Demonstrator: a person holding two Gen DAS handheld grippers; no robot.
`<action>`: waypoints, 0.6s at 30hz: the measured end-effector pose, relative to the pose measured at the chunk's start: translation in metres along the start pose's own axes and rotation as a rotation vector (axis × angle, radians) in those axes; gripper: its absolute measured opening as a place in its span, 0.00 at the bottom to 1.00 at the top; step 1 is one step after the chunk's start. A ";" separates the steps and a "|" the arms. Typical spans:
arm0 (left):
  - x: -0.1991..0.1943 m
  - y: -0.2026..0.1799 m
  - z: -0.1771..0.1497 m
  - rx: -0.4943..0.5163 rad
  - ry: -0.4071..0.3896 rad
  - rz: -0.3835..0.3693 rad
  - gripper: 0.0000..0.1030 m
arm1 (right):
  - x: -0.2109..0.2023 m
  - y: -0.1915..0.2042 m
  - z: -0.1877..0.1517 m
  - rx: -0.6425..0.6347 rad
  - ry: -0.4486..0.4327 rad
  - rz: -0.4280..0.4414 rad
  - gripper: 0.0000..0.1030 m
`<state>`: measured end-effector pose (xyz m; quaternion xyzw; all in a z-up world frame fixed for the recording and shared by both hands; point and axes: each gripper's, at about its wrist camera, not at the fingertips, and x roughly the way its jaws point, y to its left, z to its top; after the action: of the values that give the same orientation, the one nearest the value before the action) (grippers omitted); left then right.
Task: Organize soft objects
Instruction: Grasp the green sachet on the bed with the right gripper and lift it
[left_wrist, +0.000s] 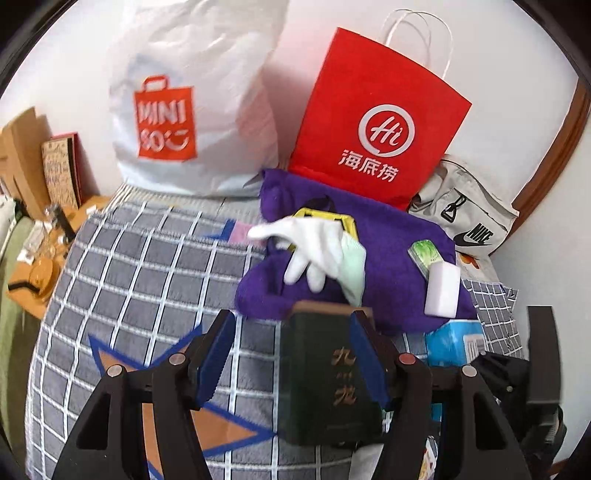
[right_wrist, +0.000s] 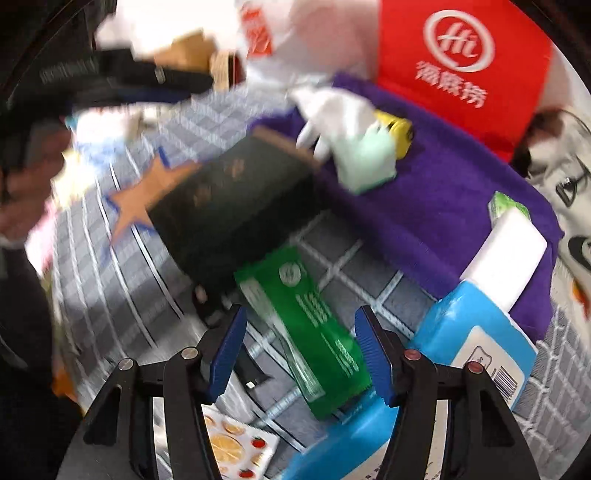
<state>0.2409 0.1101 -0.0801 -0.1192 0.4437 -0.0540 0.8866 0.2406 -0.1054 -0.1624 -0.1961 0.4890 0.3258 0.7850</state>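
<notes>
A purple towel (left_wrist: 399, 254) lies on the checked bedspread (left_wrist: 147, 273) with white gloves (left_wrist: 317, 251), a yellow tape measure (left_wrist: 325, 216), a white sponge block (left_wrist: 441, 290) and a green pack (left_wrist: 424, 254) on it. My left gripper (left_wrist: 291, 358) is open, and a dark green book (left_wrist: 325, 376) lies between its fingers against the right pad. My right gripper (right_wrist: 301, 354) is open over a green packet (right_wrist: 306, 332). The book (right_wrist: 229, 206), gloves (right_wrist: 340, 118), towel (right_wrist: 436, 192) and sponge (right_wrist: 502, 254) show blurred in the right wrist view.
A white Miniso bag (left_wrist: 184, 107), a red paper bag (left_wrist: 376, 125) and a grey Nike bag (left_wrist: 469, 218) stand at the wall. A blue tissue pack (right_wrist: 476, 343) lies right, a fruit sticker sheet (right_wrist: 236, 454) below. A cluttered side table (left_wrist: 40, 221) is at left.
</notes>
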 end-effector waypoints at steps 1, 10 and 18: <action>-0.001 0.003 -0.002 -0.006 -0.002 -0.007 0.60 | 0.003 0.003 0.001 -0.030 0.019 -0.007 0.60; -0.007 0.011 -0.008 0.004 -0.025 -0.038 0.60 | 0.038 0.014 0.010 -0.172 0.167 -0.100 0.66; -0.009 0.018 -0.011 -0.020 -0.021 -0.045 0.60 | 0.037 0.019 0.015 -0.171 0.203 -0.013 0.36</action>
<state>0.2266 0.1272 -0.0840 -0.1385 0.4321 -0.0685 0.8885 0.2486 -0.0707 -0.1887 -0.2972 0.5354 0.3397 0.7139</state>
